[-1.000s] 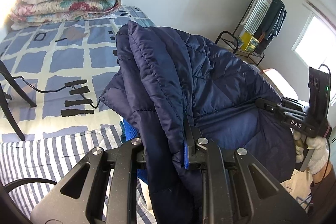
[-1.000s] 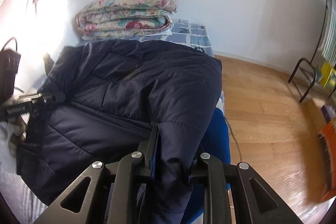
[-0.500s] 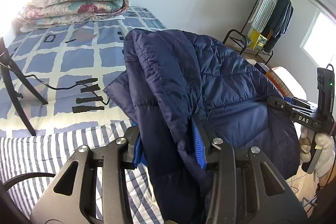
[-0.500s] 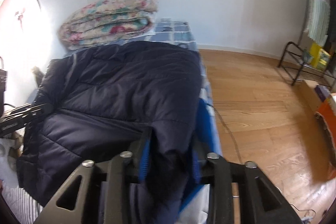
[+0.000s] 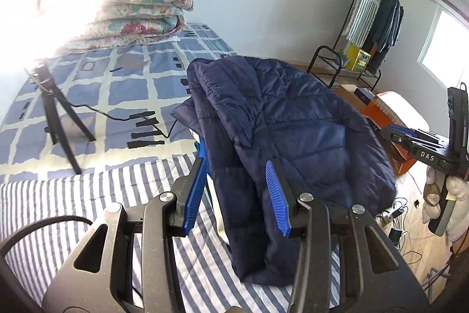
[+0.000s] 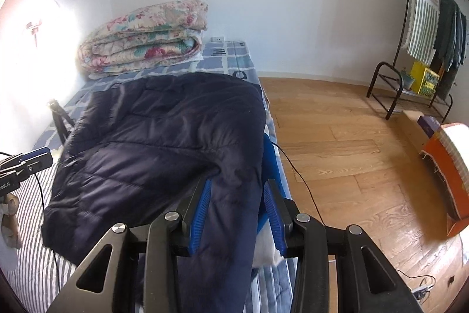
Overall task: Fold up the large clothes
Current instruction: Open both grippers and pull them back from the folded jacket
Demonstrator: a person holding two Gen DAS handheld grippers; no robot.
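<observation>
Navy quilted jacket (image 5: 281, 119) is what we see first, lying folded on the near end of the bed (image 5: 96, 90), partly on a striped sheet (image 5: 58, 195) and partly over something bright blue underneath that we cannot identify. One edge of it runs between the blue pads of our left hand-held gripper (image 5: 237, 192), whose jaws have just been opening and now stand apart, the left pad clear of the cloth. Another fold lies between the pads of our right hand-held gripper (image 6: 237, 210), which have likewise just been opening; they sit spread with the fabric loose between them, no longer pinched. Beside the jacket a small black tripod (image 5: 55, 113) stands on the checked bedspread, its cable trailing toward the jacket. A folded floral quilt (image 6: 146, 37) is stacked at the bed's far end against the wall. Across the wooden floor (image 6: 337, 143) a clothes rack (image 6: 431, 28) holds hanging garments.
</observation>
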